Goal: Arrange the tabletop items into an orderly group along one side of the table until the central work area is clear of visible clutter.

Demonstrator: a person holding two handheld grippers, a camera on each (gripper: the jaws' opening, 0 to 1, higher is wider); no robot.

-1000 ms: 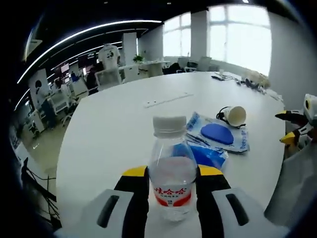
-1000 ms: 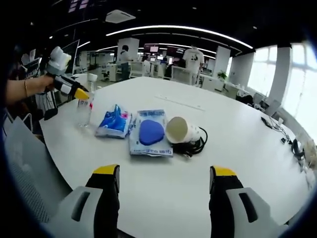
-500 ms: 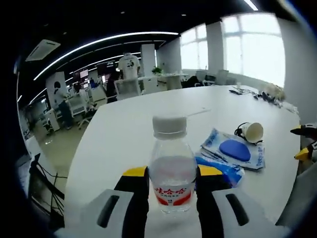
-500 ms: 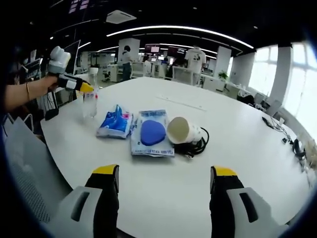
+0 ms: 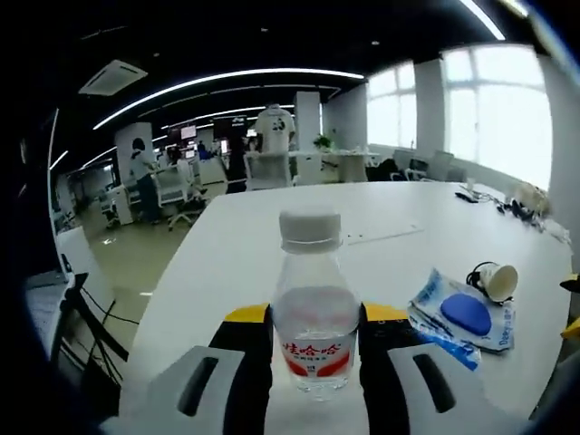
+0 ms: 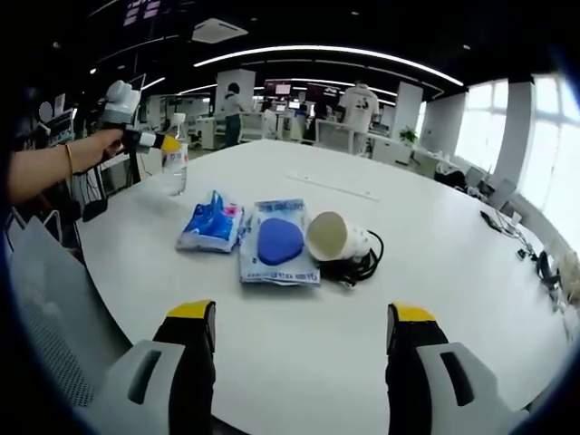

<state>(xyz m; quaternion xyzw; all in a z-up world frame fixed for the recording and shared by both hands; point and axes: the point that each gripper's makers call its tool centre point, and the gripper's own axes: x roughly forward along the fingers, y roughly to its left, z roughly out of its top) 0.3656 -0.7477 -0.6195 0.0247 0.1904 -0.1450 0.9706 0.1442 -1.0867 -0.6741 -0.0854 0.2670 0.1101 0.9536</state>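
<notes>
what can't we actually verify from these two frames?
- Clear plastic water bottle, left gripper view: its base is hidden between the left gripper fingers, so contact with the white round table is unclear.
- Black cable, right gripper view: mostly hidden behind the tipped white paper cup.
- Print on the blue-and-white flat packet: too small to read.
- Right gripper: empty, fingers apart.

A large open-plan office lies beyond the wide white counter [image 6: 435,272]. Long curved light strips [image 6: 335,56] run across a dark ceiling, with an air-conditioning vent [image 6: 217,30] set into it. Tall bright windows [image 5: 471,100] line one wall. White desks and office chairs [image 5: 172,186] stand on a pale floor [image 5: 136,263], and white square pillars [image 6: 406,109] rise among them.
</notes>
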